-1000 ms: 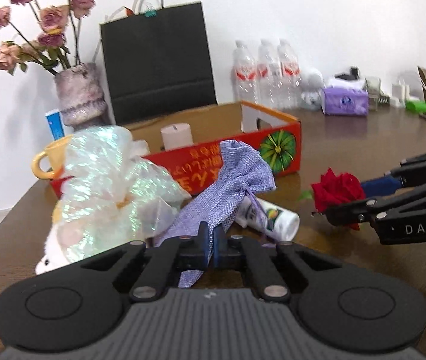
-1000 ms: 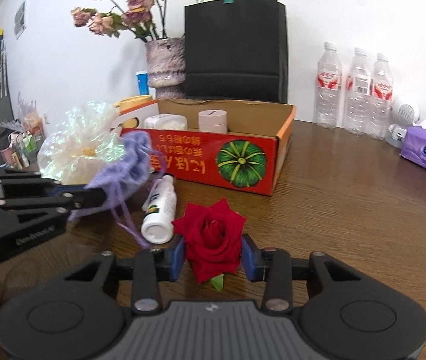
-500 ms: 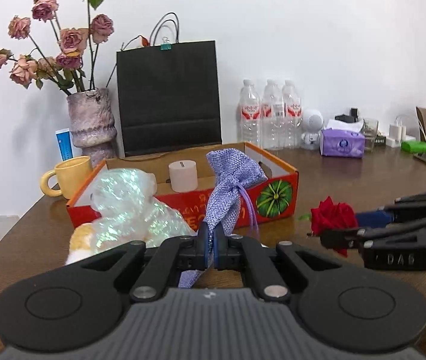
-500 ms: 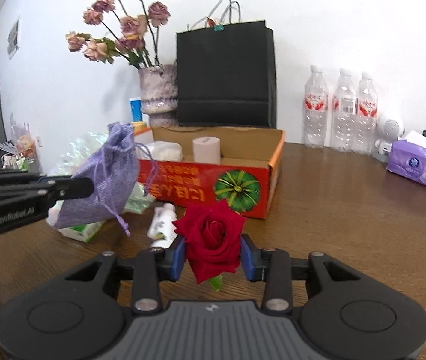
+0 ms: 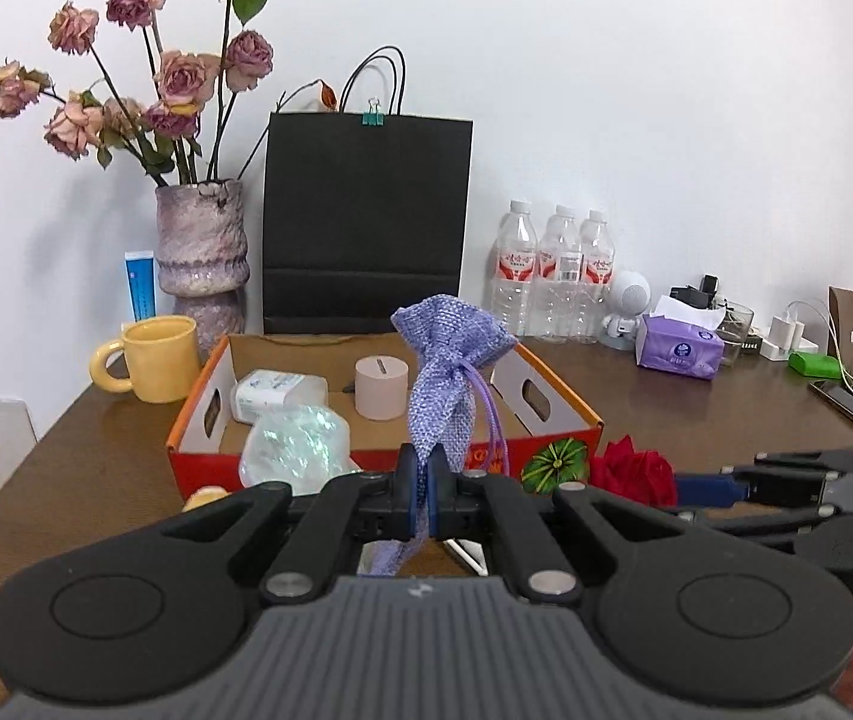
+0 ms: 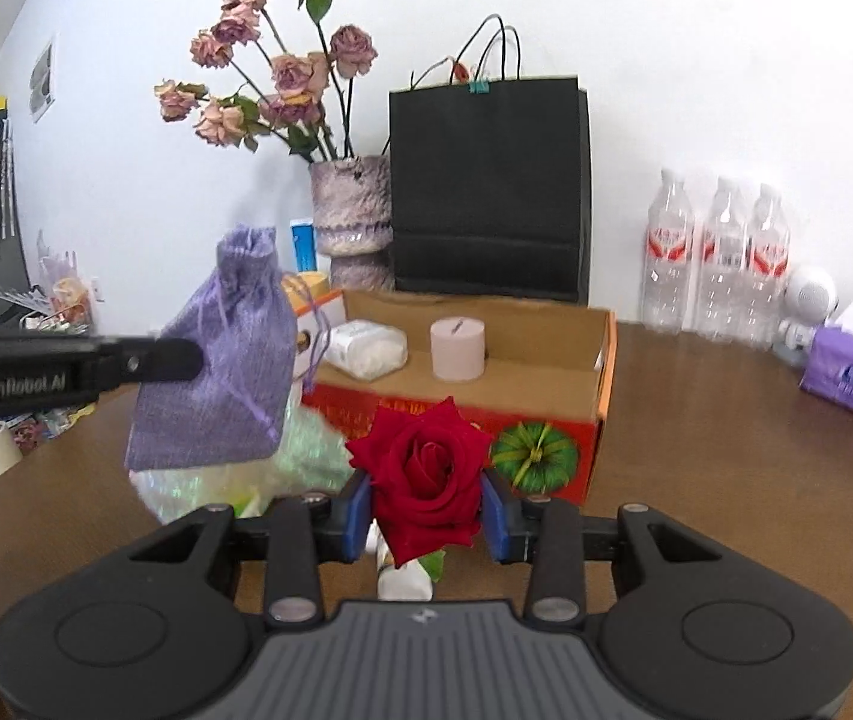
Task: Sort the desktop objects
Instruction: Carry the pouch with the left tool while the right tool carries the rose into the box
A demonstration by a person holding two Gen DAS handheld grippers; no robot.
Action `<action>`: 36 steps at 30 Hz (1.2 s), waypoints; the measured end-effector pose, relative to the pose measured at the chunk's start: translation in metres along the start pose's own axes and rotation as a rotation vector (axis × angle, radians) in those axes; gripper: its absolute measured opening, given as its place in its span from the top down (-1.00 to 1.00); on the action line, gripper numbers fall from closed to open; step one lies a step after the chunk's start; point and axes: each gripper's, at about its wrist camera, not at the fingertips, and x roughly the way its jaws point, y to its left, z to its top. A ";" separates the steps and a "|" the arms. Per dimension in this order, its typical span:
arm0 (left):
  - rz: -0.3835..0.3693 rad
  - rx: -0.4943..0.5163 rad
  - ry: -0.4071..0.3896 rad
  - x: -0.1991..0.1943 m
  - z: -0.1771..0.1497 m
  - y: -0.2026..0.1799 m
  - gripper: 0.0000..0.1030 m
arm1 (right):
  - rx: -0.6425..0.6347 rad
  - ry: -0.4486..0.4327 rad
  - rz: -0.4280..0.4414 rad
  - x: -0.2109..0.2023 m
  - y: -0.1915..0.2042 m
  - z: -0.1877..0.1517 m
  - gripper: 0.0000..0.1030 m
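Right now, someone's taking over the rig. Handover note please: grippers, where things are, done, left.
Left gripper: shut on the purple pouch, held in the air in front of the cardboard box.
Right gripper: shut on the red rose, also short of the box.
In the box: pink candle, white packet.
On the table in front of the box: iridescent wrapped bundle, white bottle.
Left: probably pouch and rose, then bundle and bottle.
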 end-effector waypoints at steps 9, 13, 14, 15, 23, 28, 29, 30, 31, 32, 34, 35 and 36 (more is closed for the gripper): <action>-0.003 -0.024 0.006 0.003 0.025 0.014 0.93 | 0.031 -0.020 -0.025 0.003 0.002 0.038 0.30; -0.006 -0.026 0.004 0.005 0.035 0.018 0.93 | 0.035 -0.031 -0.030 0.005 0.004 0.051 0.30; -0.007 -0.027 0.004 0.005 0.037 0.019 0.92 | 0.036 -0.034 -0.032 0.006 0.005 0.054 0.30; -0.008 -0.029 0.005 0.006 0.040 0.021 0.92 | 0.035 -0.035 -0.033 0.007 0.005 0.056 0.30; -0.008 -0.024 0.000 0.014 0.059 0.029 0.93 | 0.021 -0.040 -0.044 0.018 0.009 0.075 0.30; -0.009 -0.033 0.000 0.024 0.069 0.036 0.92 | -0.007 -0.030 -0.047 0.029 0.016 0.086 0.30; -0.011 -0.037 0.002 0.026 0.071 0.038 0.93 | -0.012 -0.028 -0.049 0.032 0.018 0.089 0.30; -0.014 -0.043 0.005 0.029 0.072 0.039 0.93 | -0.016 -0.024 -0.050 0.035 0.018 0.091 0.30; -0.017 -0.049 0.009 0.031 0.072 0.041 0.93 | -0.019 -0.021 -0.052 0.038 0.019 0.093 0.30; -0.021 -0.056 0.014 0.034 0.072 0.043 0.93 | -0.018 -0.014 -0.053 0.041 0.019 0.094 0.30; -0.026 -0.068 0.023 0.039 0.073 0.047 0.93 | -0.016 -0.001 -0.056 0.049 0.019 0.095 0.30; -0.027 -0.069 0.028 0.042 0.073 0.049 0.93 | -0.013 0.007 -0.058 0.053 0.018 0.096 0.30; -0.027 -0.071 0.034 0.046 0.074 0.051 0.93 | -0.011 0.015 -0.061 0.057 0.017 0.097 0.30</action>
